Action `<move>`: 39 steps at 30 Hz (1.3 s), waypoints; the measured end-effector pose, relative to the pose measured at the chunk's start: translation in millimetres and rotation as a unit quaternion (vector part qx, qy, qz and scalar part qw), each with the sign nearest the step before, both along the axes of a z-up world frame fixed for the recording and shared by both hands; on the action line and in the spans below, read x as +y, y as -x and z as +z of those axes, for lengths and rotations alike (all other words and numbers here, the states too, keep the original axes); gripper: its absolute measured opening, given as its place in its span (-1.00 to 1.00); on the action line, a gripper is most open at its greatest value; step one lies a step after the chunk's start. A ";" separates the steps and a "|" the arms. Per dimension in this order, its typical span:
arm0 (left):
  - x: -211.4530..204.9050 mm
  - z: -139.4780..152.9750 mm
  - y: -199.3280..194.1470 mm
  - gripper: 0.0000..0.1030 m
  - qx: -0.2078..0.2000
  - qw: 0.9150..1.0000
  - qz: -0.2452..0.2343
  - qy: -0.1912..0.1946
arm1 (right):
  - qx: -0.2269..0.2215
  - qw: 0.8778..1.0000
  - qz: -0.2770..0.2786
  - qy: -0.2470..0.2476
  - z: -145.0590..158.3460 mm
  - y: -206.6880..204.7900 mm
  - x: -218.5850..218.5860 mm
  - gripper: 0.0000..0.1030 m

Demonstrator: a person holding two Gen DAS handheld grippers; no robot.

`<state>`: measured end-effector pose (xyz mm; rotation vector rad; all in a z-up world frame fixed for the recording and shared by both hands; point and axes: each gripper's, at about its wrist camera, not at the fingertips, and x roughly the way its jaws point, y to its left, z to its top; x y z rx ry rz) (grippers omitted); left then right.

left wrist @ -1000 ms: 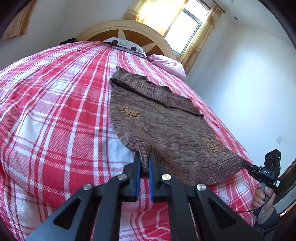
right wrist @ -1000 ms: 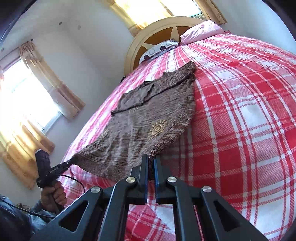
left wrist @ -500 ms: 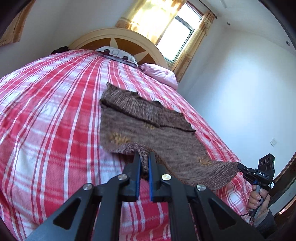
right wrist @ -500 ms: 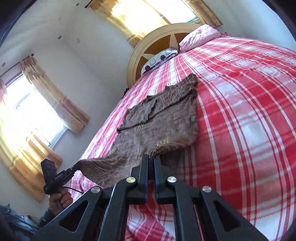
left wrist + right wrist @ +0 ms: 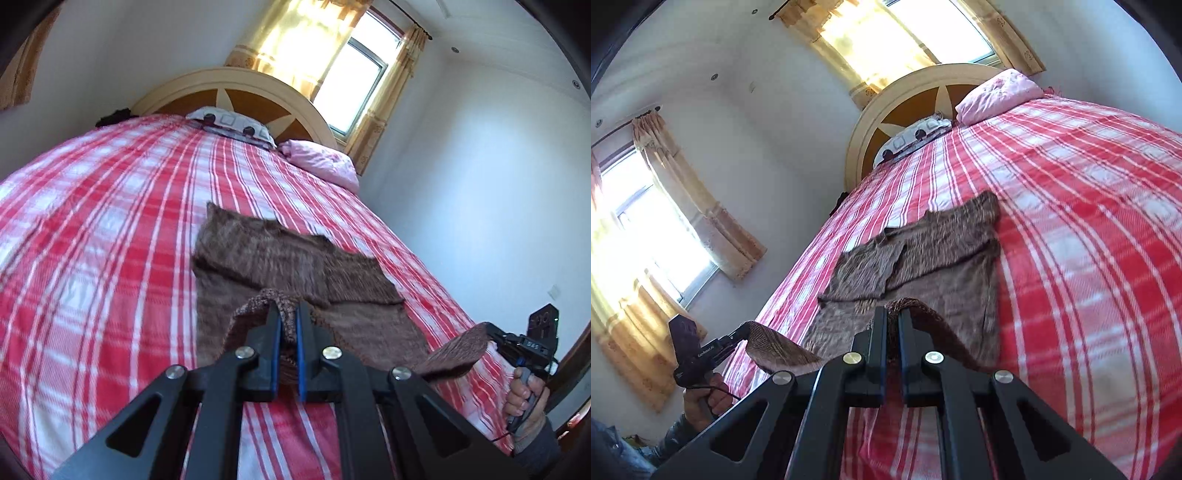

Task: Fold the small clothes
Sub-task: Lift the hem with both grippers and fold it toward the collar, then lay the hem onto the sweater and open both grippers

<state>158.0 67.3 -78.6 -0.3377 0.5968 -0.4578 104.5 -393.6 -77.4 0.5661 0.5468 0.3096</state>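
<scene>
A brown knitted sweater (image 5: pixel 280 258) (image 5: pixel 934 251) lies on the red-and-white plaid bed, its sleeves folded across the upper body. Its bottom hem is lifted off the bed and curls toward the sleeves. My left gripper (image 5: pixel 286 314) is shut on one hem corner. My right gripper (image 5: pixel 893 314) is shut on the other hem corner. In the left wrist view the right gripper (image 5: pixel 491 330) shows at the far right with the hem stretched to it. In the right wrist view the left gripper (image 5: pixel 740 332) shows at the lower left, pinching its corner.
The plaid bedspread (image 5: pixel 92 240) (image 5: pixel 1089 221) covers the whole bed. A patterned pillow (image 5: pixel 232 122) and a pink pillow (image 5: pixel 321 162) lie by the round wooden headboard (image 5: pixel 236 92). Curtained windows (image 5: pixel 646 229) and white walls surround the bed. A hand (image 5: pixel 524 398) grips the right handle.
Both grippers have risen and moved toward the headboard, carrying the hem up and over the sweater's lower body. The flower-patterned lower part is now covered or lifted.
</scene>
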 end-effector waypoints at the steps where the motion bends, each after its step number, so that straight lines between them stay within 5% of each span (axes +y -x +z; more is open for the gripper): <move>1: 0.3 1.4 -5.1 -0.86 -0.001 1.000 0.002 -0.001 | 0.000 1.000 -0.001 -0.001 2.2 -6.0 -2.0 -0.91; 19: -17.1 12.4 -119.7 -0.86 0.002 1.000 0.023 -0.017 | 0.018 1.000 -0.025 -0.003 14.3 -137.2 -16.8 -0.91; 39: -45.9 -46.0 -242.0 -0.86 0.074 0.993 0.035 -0.080 | 0.113 0.991 -0.076 0.017 -37.0 -267.9 -39.4 -0.91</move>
